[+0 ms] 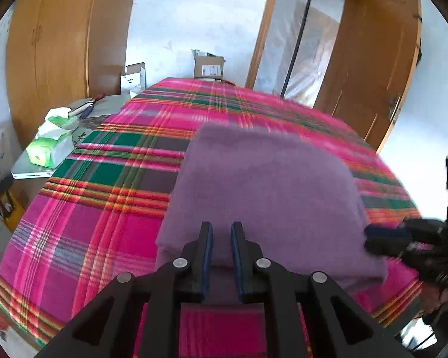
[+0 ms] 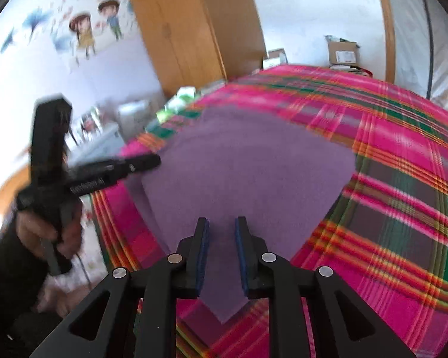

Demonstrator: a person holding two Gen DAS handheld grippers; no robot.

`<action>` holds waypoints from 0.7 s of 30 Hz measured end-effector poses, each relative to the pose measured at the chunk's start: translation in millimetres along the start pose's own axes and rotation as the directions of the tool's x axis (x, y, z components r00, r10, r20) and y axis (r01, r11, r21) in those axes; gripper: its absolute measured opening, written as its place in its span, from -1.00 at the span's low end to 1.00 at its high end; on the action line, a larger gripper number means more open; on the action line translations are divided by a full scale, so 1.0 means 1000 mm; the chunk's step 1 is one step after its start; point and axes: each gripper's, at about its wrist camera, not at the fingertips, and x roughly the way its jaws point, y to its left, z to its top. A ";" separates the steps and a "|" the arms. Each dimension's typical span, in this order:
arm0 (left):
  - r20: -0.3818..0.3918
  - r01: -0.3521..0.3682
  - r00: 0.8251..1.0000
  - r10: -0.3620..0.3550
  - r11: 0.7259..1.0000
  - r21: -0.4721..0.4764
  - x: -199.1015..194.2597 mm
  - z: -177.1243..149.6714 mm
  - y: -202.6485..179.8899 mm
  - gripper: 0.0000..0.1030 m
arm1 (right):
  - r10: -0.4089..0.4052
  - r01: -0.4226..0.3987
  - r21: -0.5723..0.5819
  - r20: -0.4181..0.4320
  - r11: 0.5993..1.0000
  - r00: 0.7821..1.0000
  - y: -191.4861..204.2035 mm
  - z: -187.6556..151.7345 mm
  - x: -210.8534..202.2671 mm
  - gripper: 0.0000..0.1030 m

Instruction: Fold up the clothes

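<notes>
A purple garment [image 1: 262,185] lies folded into a rough rectangle on the pink plaid bedspread [image 1: 83,217]. My left gripper [image 1: 221,226] hovers over its near edge, jaws slightly apart with nothing between them. In the right wrist view the same garment [image 2: 248,167] lies flat, and my right gripper [image 2: 221,222] is over its near corner, jaws apart and empty. The left gripper [image 2: 155,161] shows at the garment's left edge in the right wrist view. The right gripper [image 1: 373,238] shows blurred at the garment's right edge in the left wrist view.
A side table [image 1: 30,176] left of the bed holds green tissue packs [image 1: 49,149]. Cardboard boxes [image 1: 208,67] stand beyond the far end of the bed. A wooden wardrobe [image 1: 62,38] and a wooden door [image 1: 379,68] flank the bed.
</notes>
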 end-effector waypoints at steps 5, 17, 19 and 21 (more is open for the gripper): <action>0.044 0.021 0.999 -0.019 0.998 -0.061 -0.017 0.017 0.014 -0.74 | 0.052 -0.059 0.180 0.045 0.982 0.998 -0.029 0.002 -0.013 -0.41; -0.099 0.050 0.993 -0.065 0.987 -0.151 0.017 0.029 0.050 -0.59 | 0.120 -0.139 0.448 0.071 0.883 0.990 -0.091 0.011 -0.003 0.13; -0.110 0.063 0.990 -0.083 0.983 -0.172 0.019 0.026 0.053 -0.53 | 0.141 -0.156 0.478 0.068 0.864 0.988 -0.098 0.012 0.006 0.13; -0.116 0.076 0.988 -0.099 0.980 -0.186 0.020 0.024 0.057 -0.49 | 0.152 -0.165 0.496 0.066 0.853 0.986 -0.101 0.013 0.014 0.13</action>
